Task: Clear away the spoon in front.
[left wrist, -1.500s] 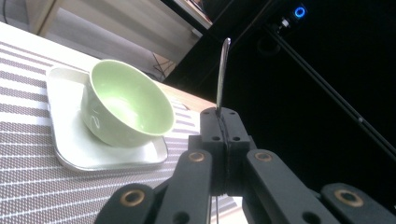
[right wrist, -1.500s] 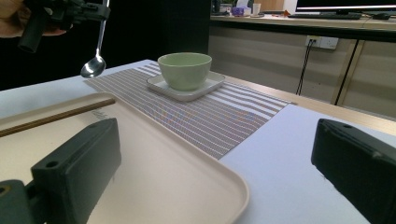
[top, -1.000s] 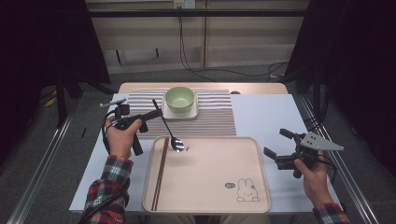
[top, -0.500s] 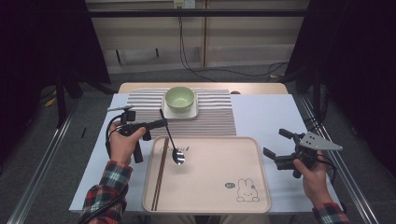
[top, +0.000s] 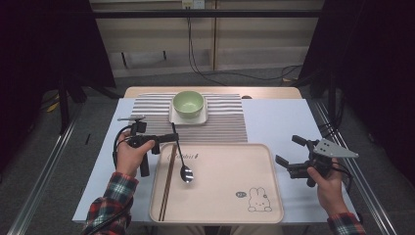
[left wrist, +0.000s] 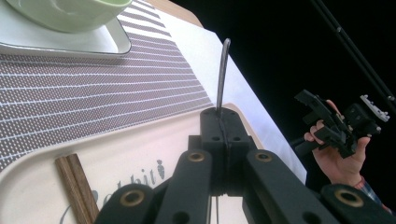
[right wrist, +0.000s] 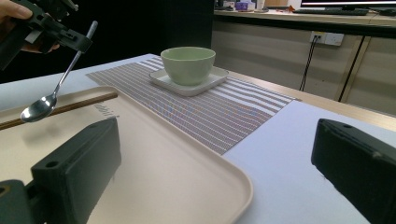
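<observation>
Spoon point(top: 181, 155) now hanging bowl-down over tray point(top: 274, 196), just right of chopsticks point(top: 166, 183); half a second back spoon bowl sat nearer tray's far rim, a second back right at that rim by striped mat point(top: 230, 122). So: carried inward over tray, toward the person. Seen from right gripper view, spoon bowl point(right wrist: 38, 108) off the tray floor with a shadow under it, not yet set down. Reads as laying cutlery on tray beside chopsticks; lowering and release left to do. Left gripper point(top: 171, 138) clamped tight on spoon handle near its top; in left gripper view jaws pressed together with handle point(left wrist: 222, 74) sticking up past the tips. Left hand point(top: 131, 155) over surface just left of tray, gripper pointing roughly level toward the right across tray's far-left corner, spoon dangling steeply, slightly tilted. Right gripper point(top: 298, 155) idle over surface right of tray, same spot as in both earlier frames, jaws wide apart, nothing between them; right gripper view looks across tray corner toward green bowl point(right wrist: 188, 64) on its white square plate point(right wrist: 211, 79). Right hand point(top: 329, 182) low, near surface's right edge. Green bowl and plate untouched on mat at far side. Risk: steep spoon angle, may tip or clatter against chopsticks on release; better flattened first.
</observation>
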Tool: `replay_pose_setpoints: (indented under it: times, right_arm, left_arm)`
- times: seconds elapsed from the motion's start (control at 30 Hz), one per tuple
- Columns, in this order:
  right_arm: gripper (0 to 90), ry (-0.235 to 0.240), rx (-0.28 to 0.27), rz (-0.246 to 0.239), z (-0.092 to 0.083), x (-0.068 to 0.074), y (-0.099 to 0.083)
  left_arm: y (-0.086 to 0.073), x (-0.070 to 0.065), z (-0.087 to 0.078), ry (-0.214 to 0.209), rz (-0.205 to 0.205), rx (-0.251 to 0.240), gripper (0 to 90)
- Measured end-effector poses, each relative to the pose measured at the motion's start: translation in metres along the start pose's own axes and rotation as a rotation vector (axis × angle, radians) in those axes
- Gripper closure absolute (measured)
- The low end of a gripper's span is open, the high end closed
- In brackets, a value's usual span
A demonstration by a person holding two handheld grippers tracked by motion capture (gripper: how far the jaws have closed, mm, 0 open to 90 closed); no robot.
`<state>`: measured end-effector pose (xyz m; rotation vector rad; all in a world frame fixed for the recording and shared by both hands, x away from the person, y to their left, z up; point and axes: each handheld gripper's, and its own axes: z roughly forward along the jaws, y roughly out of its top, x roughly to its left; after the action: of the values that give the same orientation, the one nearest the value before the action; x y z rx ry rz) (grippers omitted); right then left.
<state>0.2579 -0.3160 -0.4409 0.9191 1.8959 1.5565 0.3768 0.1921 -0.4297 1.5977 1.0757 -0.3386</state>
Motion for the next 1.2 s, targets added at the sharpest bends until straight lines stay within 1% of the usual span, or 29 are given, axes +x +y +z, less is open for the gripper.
replay_pose_setpoints:
  times: [0.17, 0.23, 0.3, 0.33, 0.37, 0.4, 0.47, 0.53, 0.57, 0.6, 0.63, 0.67, 0.73, 0.77, 0.8, 0.83, 0.9, 0.93, 0.97, 1.0, 1.03, 1.1, 1.17, 1.2]
  right_arm:
    - [1.0, -0.001, 0.0, 0.0, 0.0, 0.0, 0.0]
    - [1.0, 0.001, 0.003, -0.007, 0.0, -0.001, 0.0]
    - [1.0, -0.002, 0.004, -0.006, -0.001, -0.001, 0.0]
    - [1.0, 0.001, 0.001, -0.001, 0.0, 0.0, 0.0]
    - [1.0, 0.001, -0.001, 0.001, 0.0, 0.0, 0.0]
    - [1.0, 0.002, -0.001, 0.0, 0.0, 0.0, 0.0]
    - [1.0, -0.002, 0.004, -0.006, -0.001, -0.001, 0.0]
    - [1.0, 0.001, 0.001, -0.003, 0.0, 0.0, 0.0]
    - [1.0, 0.002, 0.001, -0.001, 0.0, 0.0, 0.0]
    - [1.0, 0.0, 0.001, 0.001, 0.0, 0.0, 0.0]
    - [1.0, 0.001, -0.001, 0.002, 0.0, 0.0, 0.0]
    - [1.0, 0.002, -0.001, 0.003, 0.0, 0.0, 0.0]
    - [1.0, 0.001, 0.002, 0.002, 0.0, 0.0, 0.0]
    - [1.0, 0.002, 0.001, 0.002, 0.0, 0.001, 0.0]
    - [1.0, 0.002, 0.001, 0.004, 0.0, 0.001, 0.0]
    - [1.0, 0.001, 0.001, 0.004, 0.0, 0.001, 0.0]
    - [1.0, 0.002, 0.0, 0.002, 0.0, 0.0, 0.0]
    - [1.0, 0.003, 0.0, 0.004, 0.0, 0.0, 0.0]
    - [1.0, 0.003, 0.0, 0.003, 0.0, 0.0, 0.0]
    - [1.0, 0.002, 0.001, 0.003, 0.001, 0.0, 0.0]
    - [1.0, 0.003, 0.001, 0.002, 0.001, 0.0, 0.0]
    - [1.0, 0.004, -0.001, 0.002, 0.001, 0.001, 0.0]
    - [1.0, 0.004, 0.003, 0.001, 0.001, 0.001, 0.0]
    - [1.0, 0.004, 0.003, 0.001, 0.001, 0.001, 0.001]
  left_arm:
    - [-0.004, 0.001, 0.004, 0.0, 0.005, 0.031, 90.0]
    - [-0.005, 0.001, 0.005, -0.006, 0.01, 0.042, 90.0]
    - [-0.007, 0.002, 0.006, -0.006, 0.004, 0.062, 90.0]
    - [-0.008, 0.002, 0.007, -0.001, 0.006, 0.064, 90.0]
    - [-0.009, 0.002, 0.007, -0.006, 0.0, 0.067, 90.0]
    - [-0.01, 0.003, 0.007, -0.008, 0.009, 0.078, 90.0]
    - [-0.011, 0.003, 0.007, 0.0, 0.007, 0.081, 90.0]
    - [-0.013, 0.005, 0.007, -0.005, 0.009, 0.088, 90.0]
    - [-0.014, 0.004, 0.008, -0.009, -0.003, 0.092, 90.0]
    - [-0.015, 0.005, 0.008, -0.008, 0.004, 0.102, 90.0]
    - [-0.016, 0.004, 0.008, -0.013, -0.01, 0.102, 90.0]
    - [-0.016, 0.005, 0.009, -0.017, -0.011, 0.116, 90.0]
    - [-0.018, 0.005, 0.01, -0.016, 0.0, 0.142, 90.0]
    - [-0.019, 0.006, 0.011, -0.02, 0.018, 0.16, 90.0]
    - [-0.02, 0.006, 0.011, -0.021, 0.009, 0.159, 90.0]
    - [-0.021, 0.007, 0.012, -0.023, 0.012, 0.164, 90.0]
    - [-0.024, 0.008, 0.013, -0.033, 0.002, 0.165, 90.0]
    - [-0.024, 0.009, 0.013, -0.037, 0.004, 0.172, 90.0]
    - [-0.025, 0.009, 0.014, -0.036, 0.013, 0.166, 90.0]
    - [-0.026, 0.009, 0.015, -0.038, -0.002, 0.159, 90.0]
    - [-0.027, 0.009, 0.015, -0.04, 0.0, 0.157, 90.0]
    - [-0.029, 0.009, 0.017, -0.041, 0.011, 0.146, 90.0]
    - [-0.03, 0.009, 0.019, -0.041, 0.039, 0.152, 89.7]
    - [-0.031, 0.009, 0.021, -0.042, 0.045, 0.15, 89.4]
